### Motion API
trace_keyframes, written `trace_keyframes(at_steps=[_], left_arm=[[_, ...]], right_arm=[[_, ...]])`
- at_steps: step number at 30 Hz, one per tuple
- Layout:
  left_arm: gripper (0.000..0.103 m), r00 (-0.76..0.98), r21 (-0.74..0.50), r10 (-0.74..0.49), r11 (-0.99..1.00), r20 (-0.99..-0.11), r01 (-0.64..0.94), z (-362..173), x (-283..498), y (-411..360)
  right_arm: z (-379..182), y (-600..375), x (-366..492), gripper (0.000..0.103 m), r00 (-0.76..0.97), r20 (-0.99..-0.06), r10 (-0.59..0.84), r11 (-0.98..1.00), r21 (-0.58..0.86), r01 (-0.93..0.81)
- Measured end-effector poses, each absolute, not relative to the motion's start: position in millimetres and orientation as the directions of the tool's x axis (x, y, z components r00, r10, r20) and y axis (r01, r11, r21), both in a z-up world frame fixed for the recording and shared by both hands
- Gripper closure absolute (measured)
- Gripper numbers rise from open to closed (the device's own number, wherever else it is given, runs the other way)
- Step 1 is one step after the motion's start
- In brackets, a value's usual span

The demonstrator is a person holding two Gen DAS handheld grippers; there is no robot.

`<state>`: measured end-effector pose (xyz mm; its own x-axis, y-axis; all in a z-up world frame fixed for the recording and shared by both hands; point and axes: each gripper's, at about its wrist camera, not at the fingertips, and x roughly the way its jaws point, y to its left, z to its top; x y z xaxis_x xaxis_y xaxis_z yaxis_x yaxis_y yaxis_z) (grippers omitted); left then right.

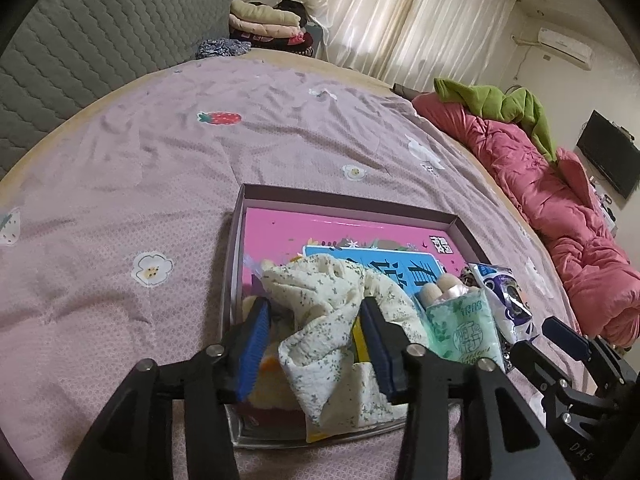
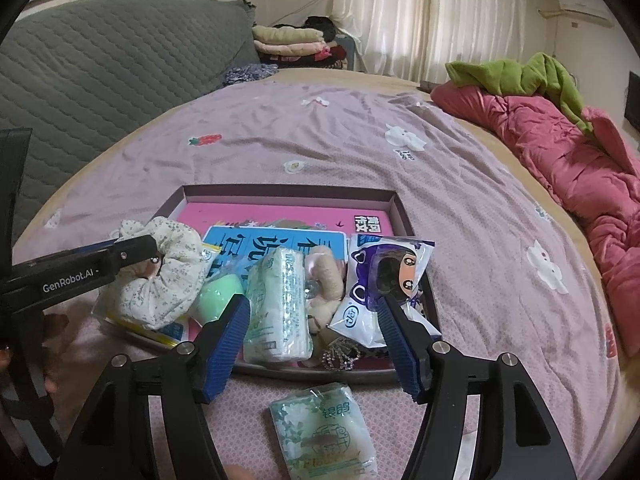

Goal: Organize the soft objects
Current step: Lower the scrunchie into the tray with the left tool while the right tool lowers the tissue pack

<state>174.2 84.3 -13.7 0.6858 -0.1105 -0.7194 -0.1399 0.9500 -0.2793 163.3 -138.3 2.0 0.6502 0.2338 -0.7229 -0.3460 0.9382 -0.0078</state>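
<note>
"GenRobot.AI" reads on the left gripper (image 2: pixel 150 254), jaws apart around the floral cloth (image 1: pixel 328 320) at the near left corner of the tray (image 2: pixel 394 200). The right gripper (image 2: pixel 316 340) hangs open over the tray's near edge. A green tissue pack (image 2: pixel 324 432) lies on the pink bedsheet (image 2: pixel 460 240); curtains (image 2: pixel 432 16) behind.

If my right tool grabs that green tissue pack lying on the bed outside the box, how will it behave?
The green tissue pack is probably light and squashy: its wrapper looks puffy and creased. The glossy film may be slippery against the right tool's ribbed pads. Lying flat on the soft bedsheet, it shouldn't roll, but may sink when pressed.
</note>
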Motion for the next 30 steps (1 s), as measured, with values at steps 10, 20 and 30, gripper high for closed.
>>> trace_keyframes(at_steps=[10,20,30], left_arm=[[0.05,0.699,-0.265,-0.102,0.955,-0.708,-0.13,-2.0,168.9,83.9],[0.041,0.7,-0.245,-0.096,0.963,-0.708,-0.116,3.7,166.6,79.2],[0.041,0.698,-0.221,-0.076,0.968,-0.712,-0.119,6.3,161.5,77.4]], right_arm=[[4.7,-134.6,164.5,0.034,0.657,-0.722,0.218,0.941,-0.022,-0.337],[7.8,-133.7,167.1,0.032,0.659,-0.725,0.2,0.947,-0.03,-0.321],[8.2,-135.0,166.6,0.03,0.663,-0.723,0.195,0.947,-0.039,-0.32]])
